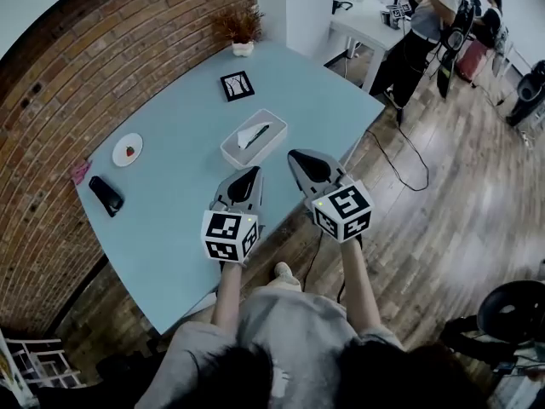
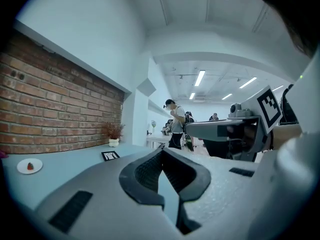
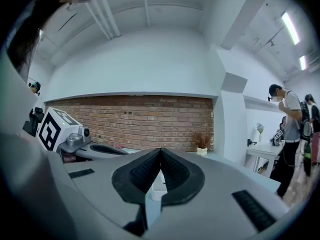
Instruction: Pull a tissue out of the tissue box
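A white tissue box (image 1: 254,138) lies in the middle of the light blue table (image 1: 170,228), with a tissue (image 1: 251,135) poking out of its top slot. Both grippers hover over the table's near edge, just short of the box, and point toward it. My left gripper (image 1: 253,173) is shut and empty, its tips meeting (image 2: 161,151). My right gripper (image 1: 297,155) is also shut with nothing in it (image 3: 160,149). In the right gripper view a piece of the box (image 3: 157,190) shows through the gap below the closed tips.
A small plate with a strawberry (image 1: 128,149), a black object (image 1: 106,195) and a pink item (image 1: 80,171) lie at the table's left. A marker card (image 1: 237,85) and a potted plant (image 1: 242,32) sit at the far end. A brick wall (image 1: 102,49) runs along the left; a person (image 1: 426,24) stands at the back right.
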